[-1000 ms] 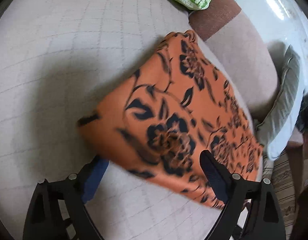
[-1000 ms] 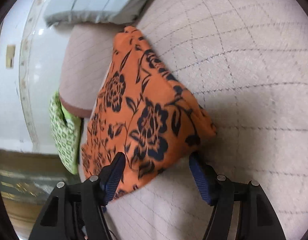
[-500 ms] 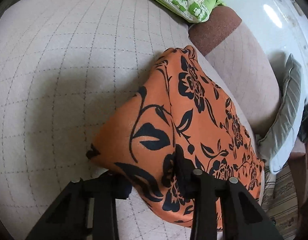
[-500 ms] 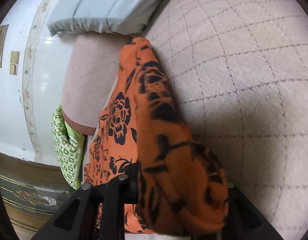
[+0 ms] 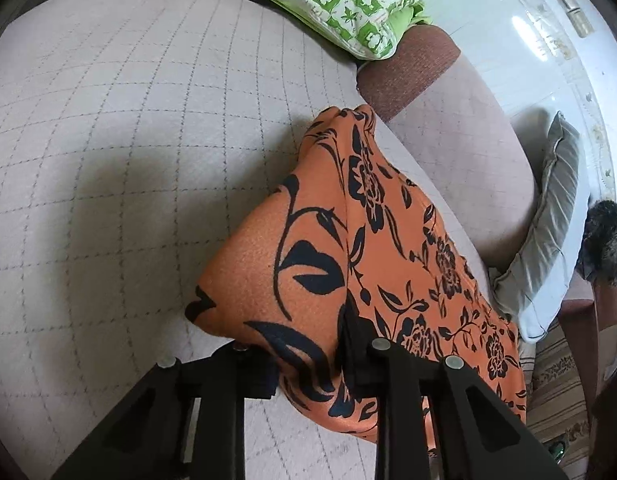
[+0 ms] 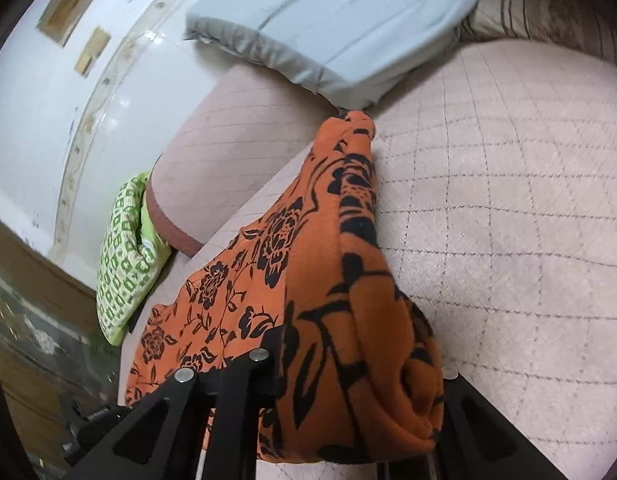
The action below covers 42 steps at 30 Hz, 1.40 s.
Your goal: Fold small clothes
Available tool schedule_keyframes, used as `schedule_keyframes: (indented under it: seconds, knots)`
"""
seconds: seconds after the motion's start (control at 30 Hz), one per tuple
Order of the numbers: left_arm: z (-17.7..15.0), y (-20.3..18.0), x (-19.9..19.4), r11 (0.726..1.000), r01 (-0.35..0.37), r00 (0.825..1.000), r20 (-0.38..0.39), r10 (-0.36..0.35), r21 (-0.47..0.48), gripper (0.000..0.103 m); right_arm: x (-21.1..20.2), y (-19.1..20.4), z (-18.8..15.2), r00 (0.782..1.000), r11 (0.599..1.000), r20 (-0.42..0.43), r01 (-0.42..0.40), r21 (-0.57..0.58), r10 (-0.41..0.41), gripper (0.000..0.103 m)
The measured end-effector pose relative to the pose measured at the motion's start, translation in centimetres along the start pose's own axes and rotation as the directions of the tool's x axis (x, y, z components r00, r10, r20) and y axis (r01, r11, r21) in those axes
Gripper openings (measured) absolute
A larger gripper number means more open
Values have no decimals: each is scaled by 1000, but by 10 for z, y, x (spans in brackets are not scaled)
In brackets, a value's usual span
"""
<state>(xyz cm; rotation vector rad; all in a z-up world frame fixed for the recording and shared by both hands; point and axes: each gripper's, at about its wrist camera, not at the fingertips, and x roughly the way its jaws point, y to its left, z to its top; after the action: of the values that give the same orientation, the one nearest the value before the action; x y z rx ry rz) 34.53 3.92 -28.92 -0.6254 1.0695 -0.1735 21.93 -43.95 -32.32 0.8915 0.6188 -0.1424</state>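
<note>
An orange cloth with black flowers (image 5: 372, 248) lies on a beige quilted sofa seat (image 5: 128, 140). My left gripper (image 5: 308, 364) is shut on one near corner of it, which bunches between the fingers and lifts off the seat. My right gripper (image 6: 356, 384) is shut on the other near corner of the same cloth (image 6: 332, 280); the fabric hides its right finger. The far edge of the cloth rests against the sofa back.
A green patterned cushion (image 5: 340, 4) lies at the far end of the seat, also in the right wrist view (image 6: 124, 256). A grey cushion (image 6: 328, 28) leans on the sofa back (image 5: 468, 152). White tiled wall (image 6: 48, 100) behind.
Both grippers went from open around the cloth's corners to shut on them. The held corners have risen and the cloth now bunches upward toward the sofa back.
</note>
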Motion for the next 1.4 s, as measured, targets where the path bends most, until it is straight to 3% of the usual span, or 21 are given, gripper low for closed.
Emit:
schedule_keyframes:
  seconds: [0.3, 0.4, 0.43, 0.53, 0.6, 0.67, 0.7, 0.73, 0.83, 0.9, 0.93, 1.03, 1.17, 1.3, 1.4]
  knots:
    - [-39, 16, -36, 996, 3, 999, -33, 0, 85, 24, -37, -10, -6, 1000, 1000, 1, 13, -20, -13, 14]
    - [-54, 31, -46, 996, -23, 999, -43, 27, 83, 24, -50, -22, -16, 999, 1000, -51, 14, -10, -15, 14]
    - [-56, 36, -46, 995, -49, 998, -34, 51, 83, 24, -49, -29, -20, 993, 1000, -113, 20, 2, -19, 16]
    - [-56, 48, -31, 995, -71, 994, -78, 77, 71, 33, -41, -50, -27, 968, 997, -240, 77, 32, -67, 23]
    - [-50, 56, -30, 1000, -18, 997, -73, 19, 13, 43, -45, -64, -28, 956, 990, -288, 88, 109, -53, 30]
    - [-48, 56, -28, 999, 39, 996, -76, -39, -4, 67, -62, -73, -31, 958, 982, -288, 72, 176, -18, 38]
    - [-47, 55, -28, 999, 53, 996, -68, -53, -11, 68, -72, -73, -32, 960, 981, -281, 70, 179, -17, 50]
    - [-48, 52, -28, 999, 48, 997, -53, -49, -19, 68, -81, -72, -33, 962, 981, -271, 70, 179, -19, 56]
    - [-47, 47, -26, 998, 57, 998, -26, -57, -20, 63, -98, -54, -33, 967, 992, -256, 47, 120, -15, 56]
    - [-46, 45, -27, 999, 43, 999, -8, -43, -1, 35, -103, -31, -33, 973, 999, -229, 31, 44, -20, 56]
    - [-47, 41, -27, 1000, 28, 1000, 4, -28, 12, 33, -103, -16, -33, 978, 1000, -208, 14, -5, -15, 52]
    - [-46, 39, -25, 1000, 20, 1000, 9, -20, 24, 32, -88, 22, -41, 975, 992, -222, -57, -117, 30, 38]
    - [-44, 39, -19, 999, 28, 1000, 4, -28, 29, 32, -51, 66, -55, 968, 968, -249, -84, -235, 23, 38]
    - [-37, 47, -9, 996, 88, 996, 2, -88, -28, 46, -12, 93, -61, 969, 959, -247, -88, -271, 19, 38]
    - [-33, 39, -8, 997, 72, 997, 2, -72, 25, 45, 12, 100, -58, 974, 961, -225, -64, -269, 2, 38]
